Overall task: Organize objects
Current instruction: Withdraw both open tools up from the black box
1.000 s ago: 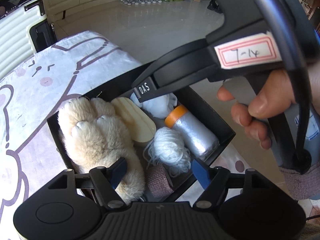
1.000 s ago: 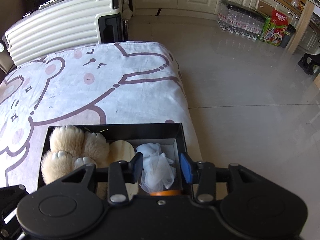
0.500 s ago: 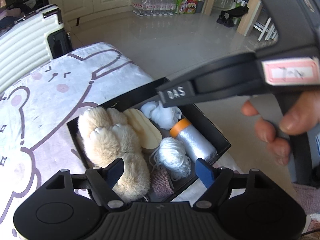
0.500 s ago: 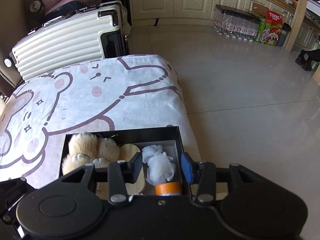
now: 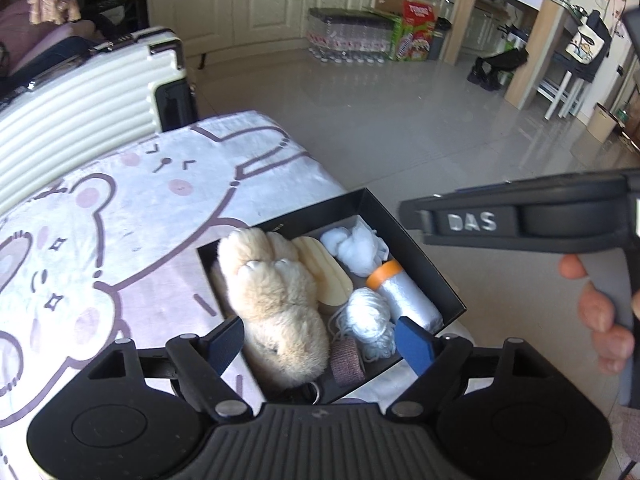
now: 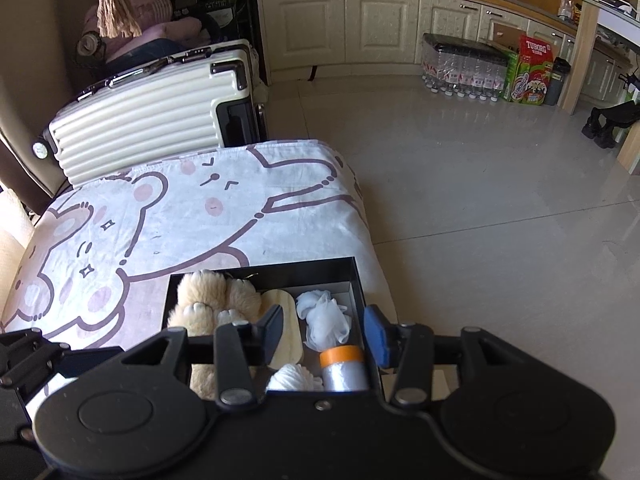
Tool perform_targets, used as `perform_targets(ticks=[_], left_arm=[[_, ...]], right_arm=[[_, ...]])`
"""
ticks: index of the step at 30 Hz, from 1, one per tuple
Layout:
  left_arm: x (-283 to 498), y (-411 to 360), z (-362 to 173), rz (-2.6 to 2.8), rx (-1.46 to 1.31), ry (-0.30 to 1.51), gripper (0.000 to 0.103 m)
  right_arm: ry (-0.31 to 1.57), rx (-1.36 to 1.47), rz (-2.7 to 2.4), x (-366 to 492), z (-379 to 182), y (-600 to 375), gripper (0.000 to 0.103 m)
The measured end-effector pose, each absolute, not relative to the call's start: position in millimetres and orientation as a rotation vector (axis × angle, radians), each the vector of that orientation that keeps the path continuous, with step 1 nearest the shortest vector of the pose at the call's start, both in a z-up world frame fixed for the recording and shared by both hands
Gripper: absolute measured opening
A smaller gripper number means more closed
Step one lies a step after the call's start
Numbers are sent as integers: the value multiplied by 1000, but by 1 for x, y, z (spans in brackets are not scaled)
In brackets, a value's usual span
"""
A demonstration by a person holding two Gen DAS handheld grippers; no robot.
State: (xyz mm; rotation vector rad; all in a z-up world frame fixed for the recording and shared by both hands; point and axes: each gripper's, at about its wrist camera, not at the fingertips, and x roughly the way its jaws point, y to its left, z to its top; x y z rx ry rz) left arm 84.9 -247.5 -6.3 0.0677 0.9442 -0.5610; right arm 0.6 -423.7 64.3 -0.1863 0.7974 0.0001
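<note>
A black box (image 5: pixel 414 240) (image 6: pixel 304 266) sits at the near corner of the bear-print sheet. Inside lie a beige plush paw (image 5: pixel 276 296) (image 6: pixel 212 300), a cream oval piece (image 5: pixel 324 270) (image 6: pixel 286 332), a white mesh puff (image 5: pixel 352 246) (image 6: pixel 326 318), an orange-capped clear roll (image 5: pixel 404 298) (image 6: pixel 344 368), a ball of white yarn (image 5: pixel 366 320) (image 6: pixel 294 378) and a brown tape roll (image 5: pixel 348 362). My left gripper (image 5: pixel 320 344) hovers above the box, jaws opening, nothing between them. My right gripper (image 6: pixel 324 330) also hangs above it, open and empty; its body (image 5: pixel 520 222), held by a hand, crosses the left wrist view.
The bear-print sheet (image 6: pixel 160 216) covers the surface left of the box. A cream suitcase (image 6: pixel 152 116) stands behind it. Glossy tiled floor (image 6: pixel 480 184) spreads to the right, with packs of bottles (image 6: pixel 460 68) and a green carton (image 6: pixel 530 74) by the cabinets.
Both grippers have pulled up and back from the box, which looks smaller and farther away. The left jaws have spread wider. The items in the box have not shifted.
</note>
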Motion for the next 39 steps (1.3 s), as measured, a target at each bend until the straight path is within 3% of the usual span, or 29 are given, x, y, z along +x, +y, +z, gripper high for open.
perform_targets(ticks=[13,39], left_arm=[[61,-219,20,-460,14,888,88],[50,-183,32,-265,-37,818,103]], right_arm=[[751,-182,-3,-45,87,-428,50],[730,-217,-67,-81,96,-436,89]])
